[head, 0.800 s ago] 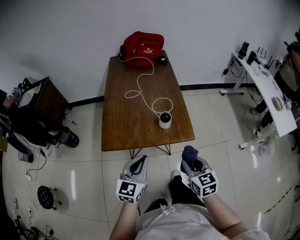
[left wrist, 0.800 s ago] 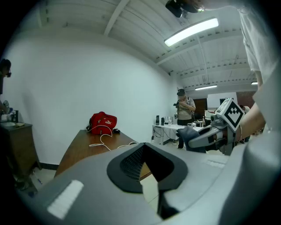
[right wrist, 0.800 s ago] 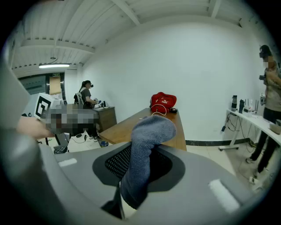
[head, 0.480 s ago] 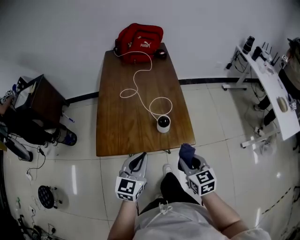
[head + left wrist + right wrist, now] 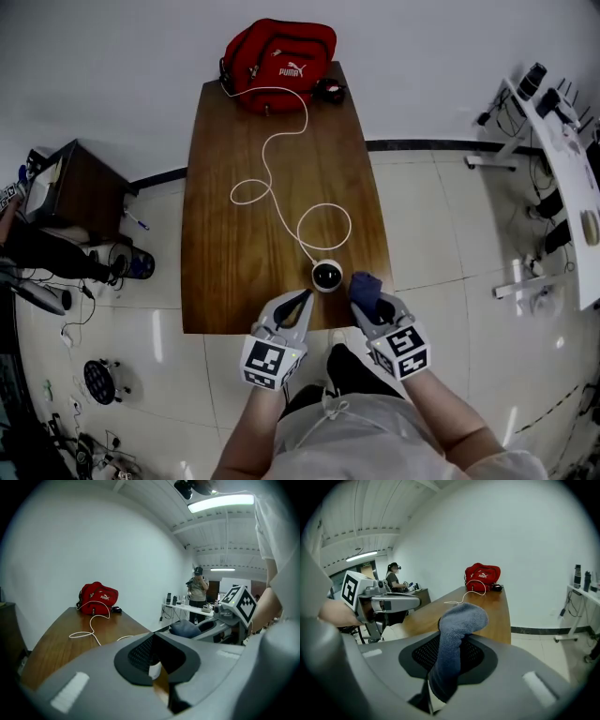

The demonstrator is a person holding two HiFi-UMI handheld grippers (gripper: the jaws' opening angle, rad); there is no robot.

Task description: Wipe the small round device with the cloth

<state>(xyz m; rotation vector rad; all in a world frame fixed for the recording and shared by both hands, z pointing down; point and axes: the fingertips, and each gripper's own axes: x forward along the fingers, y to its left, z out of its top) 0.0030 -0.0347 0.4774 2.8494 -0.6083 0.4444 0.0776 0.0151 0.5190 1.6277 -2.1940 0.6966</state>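
The small round device (image 5: 327, 276), white with a black top, stands near the front edge of the brown table (image 5: 225, 262), and a white cable (image 5: 281, 173) runs from it. My left gripper (image 5: 300, 300) is shut and empty, its tips just left of and in front of the device. A sliver of the white device (image 5: 154, 670) shows behind its closed jaws. My right gripper (image 5: 364, 293) is shut on a blue-grey cloth (image 5: 367, 287), just right of the device. In the right gripper view the cloth (image 5: 457, 632) sticks up out of the jaws.
A red bag (image 5: 279, 52) and a small dark object (image 5: 329, 91) sit at the table's far end. A dark cabinet (image 5: 66, 187) stands to the left and a white desk (image 5: 567, 141) with gear to the right. A person (image 5: 199, 590) stands in the background.
The table has come closer. Both grippers have moved forward from over the floor to the table's front edge, either side of the device. The cloth stays in the right gripper.
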